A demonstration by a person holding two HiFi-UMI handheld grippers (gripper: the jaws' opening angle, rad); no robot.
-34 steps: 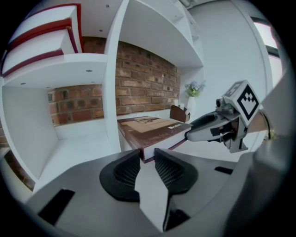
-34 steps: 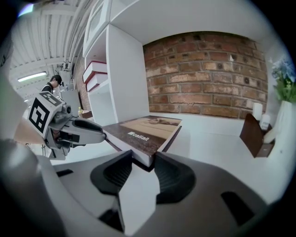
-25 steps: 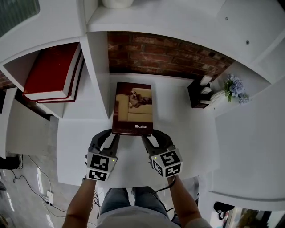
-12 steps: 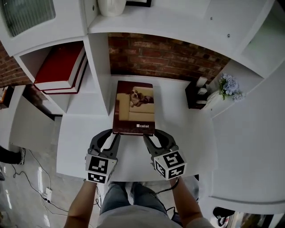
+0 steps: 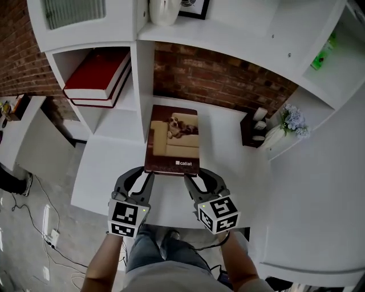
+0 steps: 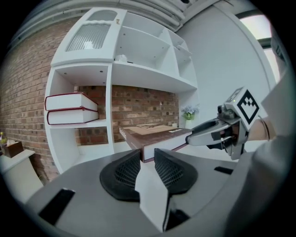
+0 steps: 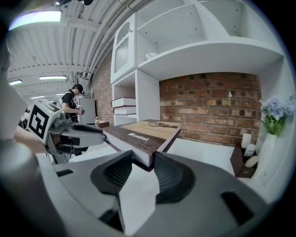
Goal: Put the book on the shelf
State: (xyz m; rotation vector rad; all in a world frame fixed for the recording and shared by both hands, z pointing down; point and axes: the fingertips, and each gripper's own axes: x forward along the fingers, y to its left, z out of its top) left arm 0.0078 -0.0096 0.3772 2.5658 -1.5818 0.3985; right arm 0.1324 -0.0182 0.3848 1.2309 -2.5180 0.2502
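A brown hardback book (image 5: 174, 140) with a dog on a sofa on its cover hangs level above the white desk (image 5: 228, 157). My left gripper (image 5: 149, 174) is shut on its near left corner and my right gripper (image 5: 189, 176) on its near right corner. In the left gripper view the book (image 6: 155, 135) sticks out past the pads (image 6: 127, 169), with the right gripper (image 6: 217, 134) beside it. The right gripper view shows the book (image 7: 145, 132) clamped between its pads (image 7: 166, 173). The white shelf's left compartment (image 5: 122, 105) holds two red books (image 5: 97, 77).
A black holder (image 5: 252, 130) and a vase of pale flowers (image 5: 290, 121) stand at the desk's back right. A white vase (image 5: 164, 10) and a picture frame (image 5: 195, 7) sit on top of the shelf. A person (image 7: 71, 104) stands far off. Cables (image 5: 40, 228) lie on the floor.
Both grippers have risen with the book held between them. The view has shifted, so more of the shelf's top and the brick wall at left shows now.
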